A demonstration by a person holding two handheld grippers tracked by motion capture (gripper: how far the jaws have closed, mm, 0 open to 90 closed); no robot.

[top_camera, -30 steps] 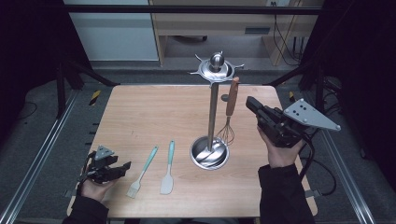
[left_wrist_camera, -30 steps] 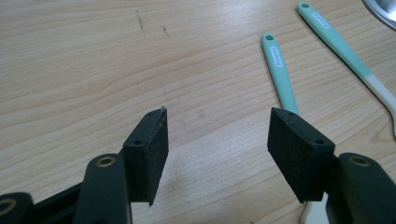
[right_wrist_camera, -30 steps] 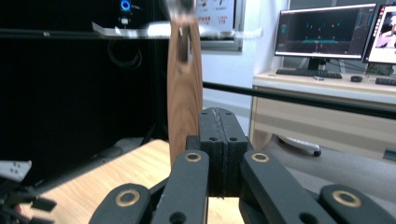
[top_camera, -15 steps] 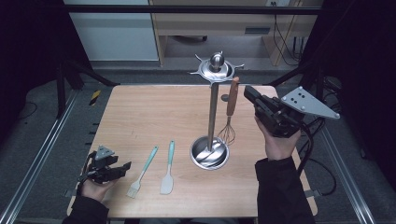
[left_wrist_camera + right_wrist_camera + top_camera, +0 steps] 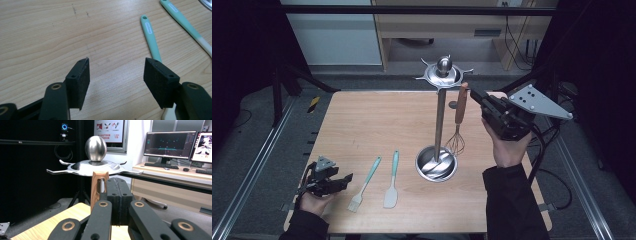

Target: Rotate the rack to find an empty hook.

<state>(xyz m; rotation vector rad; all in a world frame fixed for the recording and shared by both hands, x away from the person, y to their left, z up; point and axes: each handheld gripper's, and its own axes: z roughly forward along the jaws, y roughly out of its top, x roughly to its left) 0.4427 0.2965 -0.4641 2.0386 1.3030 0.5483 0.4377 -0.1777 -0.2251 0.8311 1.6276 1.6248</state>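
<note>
Moved: right gripper (image 5: 476, 96) is rising, jaws pressed together beside the whisk (image 5: 457, 125).
Whisk: light, stiff wooden handle; taking hold mid-handle.

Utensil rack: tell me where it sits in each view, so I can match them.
High view: the utensil rack stands upright, right of the table's middle.
Left gripper view: a shiny sliver, probably its base, cuts the top right corner.
Right gripper view: its hooked crown and egg knob sit upper middle, behind the whisk handle.
Shared landmark: the wooden table.
</note>
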